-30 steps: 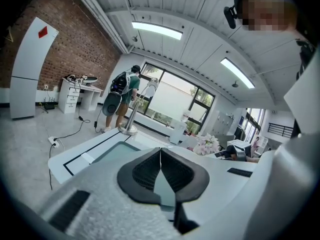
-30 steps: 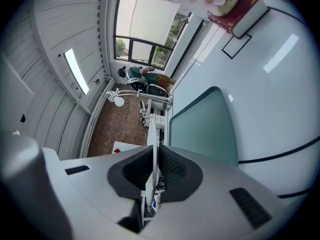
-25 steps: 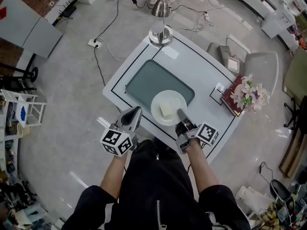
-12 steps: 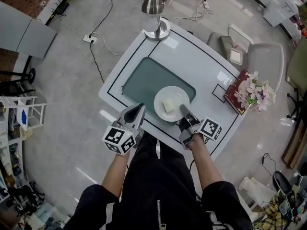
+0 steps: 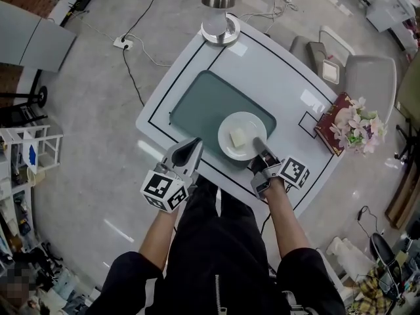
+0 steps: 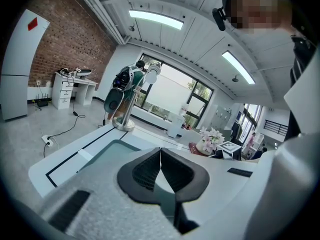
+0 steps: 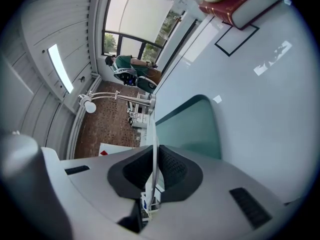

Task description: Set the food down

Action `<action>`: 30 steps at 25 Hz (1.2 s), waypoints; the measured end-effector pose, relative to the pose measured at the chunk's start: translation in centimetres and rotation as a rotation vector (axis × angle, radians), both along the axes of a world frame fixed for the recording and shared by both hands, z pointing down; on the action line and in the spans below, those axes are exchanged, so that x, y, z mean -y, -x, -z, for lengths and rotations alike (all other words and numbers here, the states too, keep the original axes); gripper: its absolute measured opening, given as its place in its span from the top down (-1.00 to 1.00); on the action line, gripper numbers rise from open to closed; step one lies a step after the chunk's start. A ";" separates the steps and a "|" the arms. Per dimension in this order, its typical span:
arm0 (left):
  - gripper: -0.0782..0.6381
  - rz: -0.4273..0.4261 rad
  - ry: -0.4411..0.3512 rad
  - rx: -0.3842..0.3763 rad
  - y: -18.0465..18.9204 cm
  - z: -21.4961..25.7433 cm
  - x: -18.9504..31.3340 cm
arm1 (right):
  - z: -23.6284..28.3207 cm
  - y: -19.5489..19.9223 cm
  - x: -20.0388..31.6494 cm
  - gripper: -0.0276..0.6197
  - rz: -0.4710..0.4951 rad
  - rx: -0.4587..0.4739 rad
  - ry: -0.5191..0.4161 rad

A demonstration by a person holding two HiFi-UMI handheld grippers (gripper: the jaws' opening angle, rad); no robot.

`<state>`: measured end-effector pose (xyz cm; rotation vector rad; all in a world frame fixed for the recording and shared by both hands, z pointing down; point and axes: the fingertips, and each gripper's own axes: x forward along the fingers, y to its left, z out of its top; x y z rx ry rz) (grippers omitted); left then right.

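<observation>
- White plate carries the food, a pale block lying near its middle
- The plate sits over the near right corner of a grey-green mat inset in the white table; whether it rests on the mat or is held just above it cannot be told
- The right gripper has its jaws clamped on the plate's near rim, and in the right gripper view the rim shows as a thin white edge pinched between the dark pads
- The left gripper hangs at the table's near edge, to the left of the plate and apart from it, with its jaws closed together and nothing between them
- A metal lamp stands at the far end of the table
- A red book with pale flowers on it lies at the right edge
</observation>
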<state>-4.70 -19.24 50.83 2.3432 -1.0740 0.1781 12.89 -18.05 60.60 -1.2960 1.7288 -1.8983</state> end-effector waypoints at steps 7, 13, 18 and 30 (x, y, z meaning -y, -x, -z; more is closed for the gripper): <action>0.77 -0.004 0.008 0.007 1.0 -0.7 -0.1 | -2.3 0.3 0.4 0.83 0.000 -0.029 0.042; 0.77 0.002 0.023 0.009 1.8 -1.5 0.1 | -3.6 0.7 0.7 0.83 0.008 -0.050 0.064; 0.77 0.003 0.036 0.006 1.8 -2.1 0.2 | -4.1 0.7 0.9 0.83 0.011 -0.053 0.067; 0.77 0.037 0.051 -0.001 2.9 -2.7 0.6 | -5.5 1.0 1.7 0.83 0.017 -0.099 0.117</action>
